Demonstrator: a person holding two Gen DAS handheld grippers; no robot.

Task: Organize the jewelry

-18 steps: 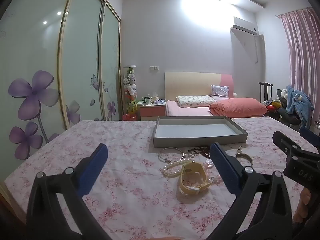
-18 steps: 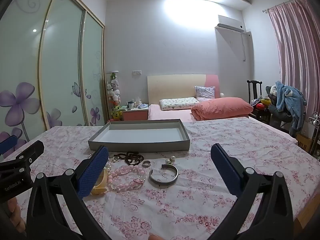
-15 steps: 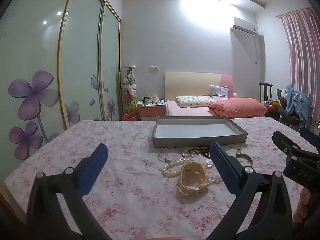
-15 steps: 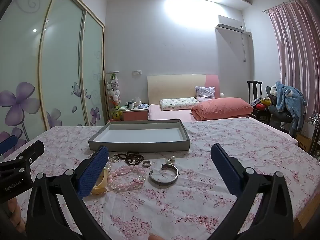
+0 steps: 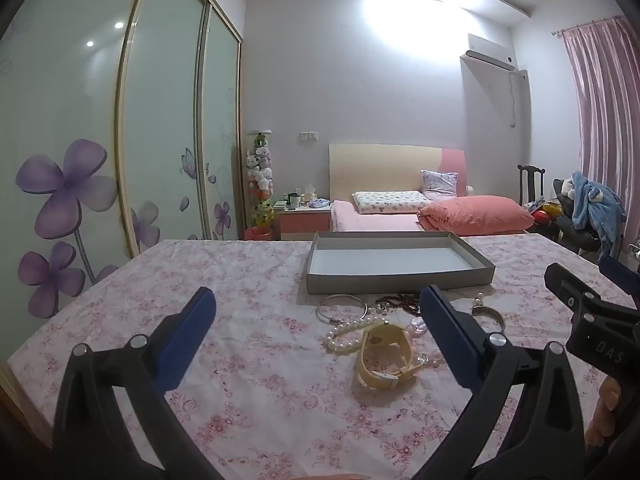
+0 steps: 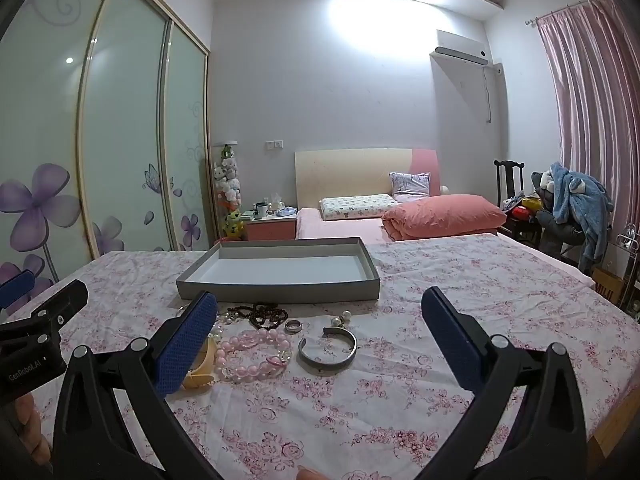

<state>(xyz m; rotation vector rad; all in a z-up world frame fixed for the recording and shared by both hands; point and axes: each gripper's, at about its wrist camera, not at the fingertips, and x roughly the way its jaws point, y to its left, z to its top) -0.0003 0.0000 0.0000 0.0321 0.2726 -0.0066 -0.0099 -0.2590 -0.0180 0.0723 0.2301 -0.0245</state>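
**Two open grippers above jewelry on a floral tablecloth**

A table covered with a pink floral tablecloth (image 6: 460, 280) stands in a bedroom. Near its far edge lies a shallow grey tray (image 6: 280, 290) with a pale floor and nothing in it.

Just in front of the tray, the jewelry lies in a loose cluster on the cloth. From the right wrist view, a string of dark beads (image 6: 266, 315) lies closest to the tray, with a small metal ring (image 6: 293, 325) beside it. Nearer the camera are a pink bead bracelet (image 6: 252, 354) and an open silver cuff (image 6: 327, 348). From the left wrist view, a thin silver bangle (image 5: 341, 307), a white pearl bracelet (image 5: 352, 332) and a cream watch (image 5: 386, 358) are also visible.

The left gripper (image 5: 316, 320) hovers over the cloth, its blue-padded jaws spread wide, holding nothing. The right gripper (image 6: 320, 322) is likewise spread wide and empty, framing the pink bracelet and the cuff.

A bed (image 6: 400, 216) stands behind the table.
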